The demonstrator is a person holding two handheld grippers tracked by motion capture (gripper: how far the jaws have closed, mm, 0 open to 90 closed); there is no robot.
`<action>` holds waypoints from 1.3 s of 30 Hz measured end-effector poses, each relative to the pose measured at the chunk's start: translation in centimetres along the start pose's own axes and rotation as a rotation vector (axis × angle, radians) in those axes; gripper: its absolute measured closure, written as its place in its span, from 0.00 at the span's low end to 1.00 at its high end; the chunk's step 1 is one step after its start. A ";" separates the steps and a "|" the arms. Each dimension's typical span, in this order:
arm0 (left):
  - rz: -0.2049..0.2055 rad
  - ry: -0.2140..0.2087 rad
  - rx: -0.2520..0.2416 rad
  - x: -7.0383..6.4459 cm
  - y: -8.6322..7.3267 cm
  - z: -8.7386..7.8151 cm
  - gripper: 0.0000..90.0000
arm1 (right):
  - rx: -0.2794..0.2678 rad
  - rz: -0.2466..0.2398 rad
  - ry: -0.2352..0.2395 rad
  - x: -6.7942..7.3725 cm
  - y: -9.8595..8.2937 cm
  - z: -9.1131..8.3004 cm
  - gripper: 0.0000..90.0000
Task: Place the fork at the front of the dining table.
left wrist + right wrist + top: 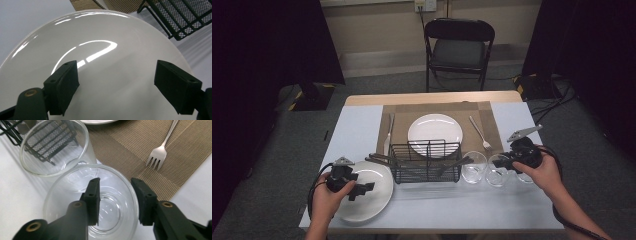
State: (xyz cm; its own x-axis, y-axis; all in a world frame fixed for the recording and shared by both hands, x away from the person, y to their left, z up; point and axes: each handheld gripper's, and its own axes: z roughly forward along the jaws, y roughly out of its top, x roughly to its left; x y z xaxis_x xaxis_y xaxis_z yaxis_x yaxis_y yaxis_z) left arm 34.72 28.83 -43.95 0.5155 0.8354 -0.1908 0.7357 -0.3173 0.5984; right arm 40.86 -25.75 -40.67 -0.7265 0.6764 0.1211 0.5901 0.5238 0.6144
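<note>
Glass tumbler (92,205): sitting under right gripper (113,192), jaws partly apart, straddling its far rim for a wall pinch.
Left gripper (115,82): hovering wide apart over white plate (100,50), nothing clamped.
Wire basket (426,161): standing between both tools.

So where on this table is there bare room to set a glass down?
Free: the pale strip left of the placemat, and the corner right of the fork. Crowded: the front row, with near plate, wire basket and glasses.

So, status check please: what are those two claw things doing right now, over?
Left gripper open above the near white plate. Right gripper part open over a glass, one finger inside the rim. Second glass and wire basket close by.
</note>
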 end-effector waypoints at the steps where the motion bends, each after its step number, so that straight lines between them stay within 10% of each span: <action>1: -0.002 0.004 0.002 0.0 0.0 0.0 0.21 | 0.010 -0.003 -0.005 0.0 0.1 0.0 0.71; 39: -0.001 0.009 0.009 -0.1 0.0 0.2 0.21 | 0.071 -0.196 0.048 0.5 -0.1 -0.4 0.92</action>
State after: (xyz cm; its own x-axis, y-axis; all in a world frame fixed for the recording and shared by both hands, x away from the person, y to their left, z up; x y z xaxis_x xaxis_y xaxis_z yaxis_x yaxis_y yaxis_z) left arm 34.79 28.67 -44.07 0.5107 0.8398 -0.1840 0.7401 -0.3205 0.5912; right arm 40.25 -25.71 -40.36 -0.8448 0.5333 0.0426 0.4578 0.6794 0.5735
